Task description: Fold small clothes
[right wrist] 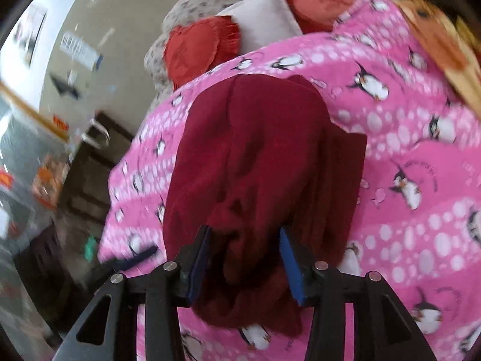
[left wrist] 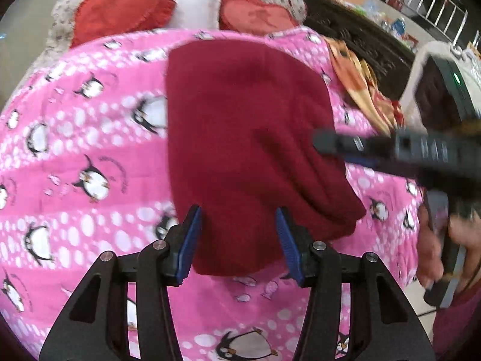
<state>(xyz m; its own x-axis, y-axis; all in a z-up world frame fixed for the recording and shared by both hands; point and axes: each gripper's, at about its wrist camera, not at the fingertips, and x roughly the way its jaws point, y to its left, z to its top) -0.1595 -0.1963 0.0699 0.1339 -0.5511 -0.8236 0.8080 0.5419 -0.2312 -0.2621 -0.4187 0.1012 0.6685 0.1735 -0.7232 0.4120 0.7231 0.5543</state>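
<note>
A dark red knit garment (left wrist: 246, 138) lies on a pink penguin-print blanket (left wrist: 75, 156). My left gripper (left wrist: 239, 225) is open, its blue pads (left wrist: 189, 240) on either side of the garment's near edge. My right gripper (left wrist: 327, 144) reaches in from the right over the garment's right side. In the right wrist view the garment (right wrist: 255, 156) looks bunched, and my right gripper (right wrist: 245, 246) is open with bunched cloth lying between its blue pads (right wrist: 291, 264). The left gripper's finger (right wrist: 135, 258) shows at the blanket's left edge (right wrist: 405, 156).
Two red heart cushions (left wrist: 120, 9) and a white pillow (left wrist: 198, 3) lie beyond the blanket. An orange patterned cloth (left wrist: 357, 81) lies at the far right. A dark headboard (left wrist: 354, 36) and a metal railing (left wrist: 436, 9) are behind. The floor and furniture show left of the bed (right wrist: 75, 165).
</note>
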